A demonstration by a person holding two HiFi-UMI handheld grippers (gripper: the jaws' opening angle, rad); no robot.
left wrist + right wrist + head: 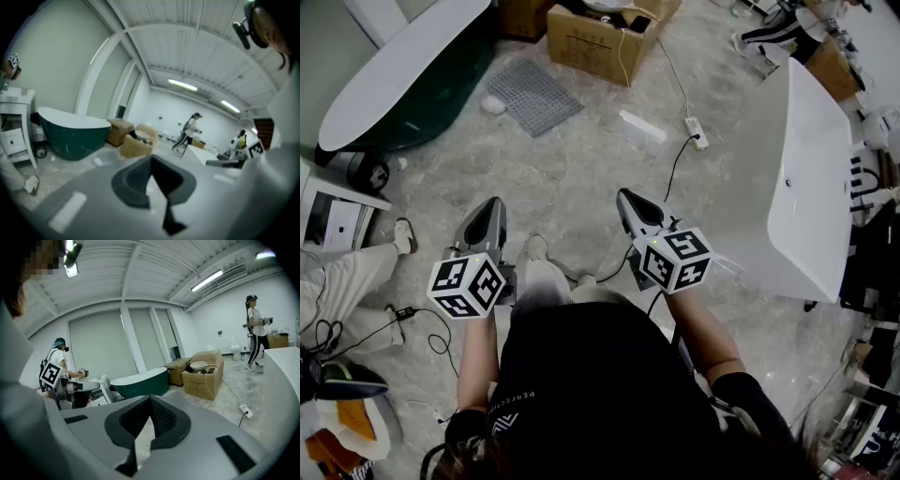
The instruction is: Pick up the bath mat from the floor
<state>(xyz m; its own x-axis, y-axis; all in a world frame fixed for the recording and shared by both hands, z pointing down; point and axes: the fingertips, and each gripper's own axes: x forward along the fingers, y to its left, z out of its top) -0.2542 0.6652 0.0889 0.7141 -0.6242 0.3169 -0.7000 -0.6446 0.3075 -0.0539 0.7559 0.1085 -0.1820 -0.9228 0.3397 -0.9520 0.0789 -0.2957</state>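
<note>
The bath mat (534, 95) is a grey textured rectangle lying flat on the concrete floor, well ahead of me, between the green bathtub and the cardboard box. My left gripper (488, 212) and right gripper (631, 201) are held side by side at waist height, far short of the mat. Both point forward and slightly up. In the left gripper view the left gripper (151, 161) has its jaws together with nothing between them. The right gripper (150, 401) in its own view looks the same. Neither gripper view shows the mat clearly.
A dark green bathtub (403, 75) stands at the far left and a white bathtub (811, 178) on the right. Cardboard boxes (605, 33) sit behind the mat. A power strip (697, 133) and cable cross the floor. Another person's leg (347, 281) is at the left.
</note>
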